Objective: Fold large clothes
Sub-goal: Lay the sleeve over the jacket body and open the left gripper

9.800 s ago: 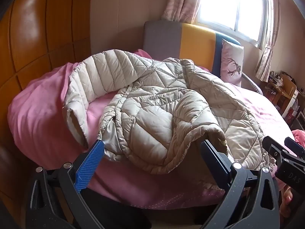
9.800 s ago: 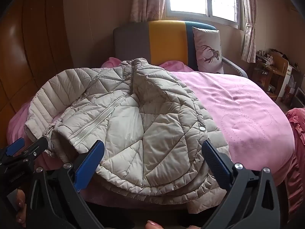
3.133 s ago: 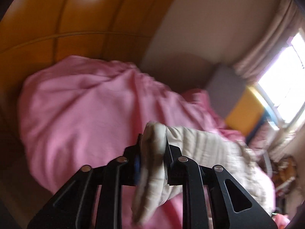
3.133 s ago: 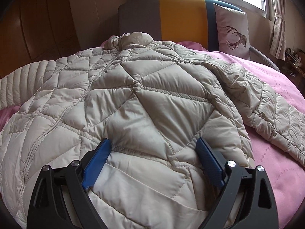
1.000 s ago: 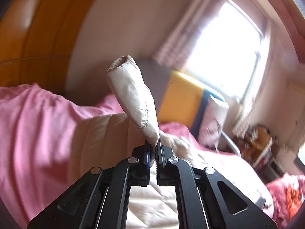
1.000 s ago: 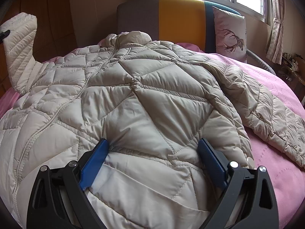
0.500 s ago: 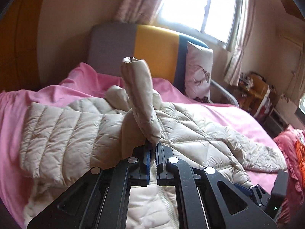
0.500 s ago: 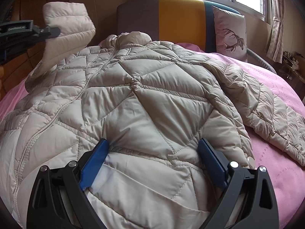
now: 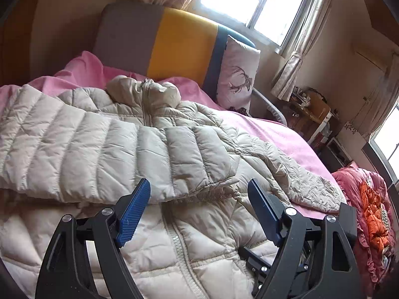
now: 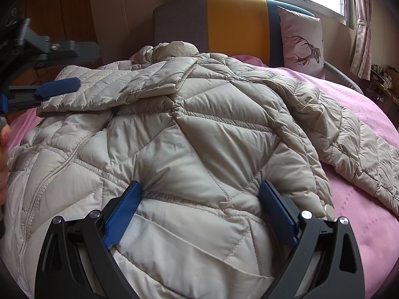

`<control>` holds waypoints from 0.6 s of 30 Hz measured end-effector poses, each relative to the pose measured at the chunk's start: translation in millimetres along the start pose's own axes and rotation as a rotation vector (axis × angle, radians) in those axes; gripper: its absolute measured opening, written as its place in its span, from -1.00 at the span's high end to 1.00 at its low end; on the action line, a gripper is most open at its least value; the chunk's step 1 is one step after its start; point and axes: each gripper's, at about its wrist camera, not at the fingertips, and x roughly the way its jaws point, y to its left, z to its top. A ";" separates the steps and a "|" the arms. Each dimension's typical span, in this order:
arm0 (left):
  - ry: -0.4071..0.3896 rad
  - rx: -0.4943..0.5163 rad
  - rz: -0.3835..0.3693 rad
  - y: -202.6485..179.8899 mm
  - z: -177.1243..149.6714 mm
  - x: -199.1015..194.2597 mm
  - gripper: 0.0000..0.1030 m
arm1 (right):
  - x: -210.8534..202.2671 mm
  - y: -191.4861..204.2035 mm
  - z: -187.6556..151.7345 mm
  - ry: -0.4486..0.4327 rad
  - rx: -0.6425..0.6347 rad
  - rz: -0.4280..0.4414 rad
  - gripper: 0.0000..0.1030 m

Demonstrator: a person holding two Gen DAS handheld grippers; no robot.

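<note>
Sleeve laid across jacket; left claw letting go.
Your left gripper (image 9: 199,208) jaws are opening, nothing between them; the folded sleeve (image 9: 104,149) lies just ahead on the jacket (image 10: 199,137), mid-bed (image 10: 369,224); right gripper (image 10: 199,214) spread wide, pressing the hem; back out level, don't snag the cuff.

Sharp, evenly daylit frames, blown-out glare at the window (image 9: 251,2), strong fisheye bending, dark vignetted corners.

The jacket (image 10: 199,149) runs off the bottom and left edges in both views, so its hem is unseen. The clutter on the far shelf (image 9: 311,109) is too small to tell (bottles, perhaps). The bed (image 10: 361,224) beneath lies mostly covered.
</note>
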 end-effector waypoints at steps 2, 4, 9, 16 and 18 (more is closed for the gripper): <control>-0.055 0.013 0.034 12.2 2.5 -19.4 -0.54 | 0.3 0.1 0.2 -0.001 -0.001 -0.001 -0.84; -0.102 0.031 0.123 28.9 8.6 -33.4 -0.35 | 0.2 0.0 -0.1 -0.001 -0.002 -0.002 -0.84; -0.104 -0.101 0.307 109.4 31.3 -33.7 0.27 | 0.5 0.4 -0.3 -0.001 -0.003 -0.003 -0.84; -0.024 -0.257 0.370 202.0 43.0 2.7 0.27 | 0.6 0.5 -0.8 -0.001 -0.001 -0.001 -0.85; 0.000 -0.305 0.364 222.9 35.0 16.5 0.29 | 0.7 0.6 -0.8 -0.001 -0.001 -0.001 -0.85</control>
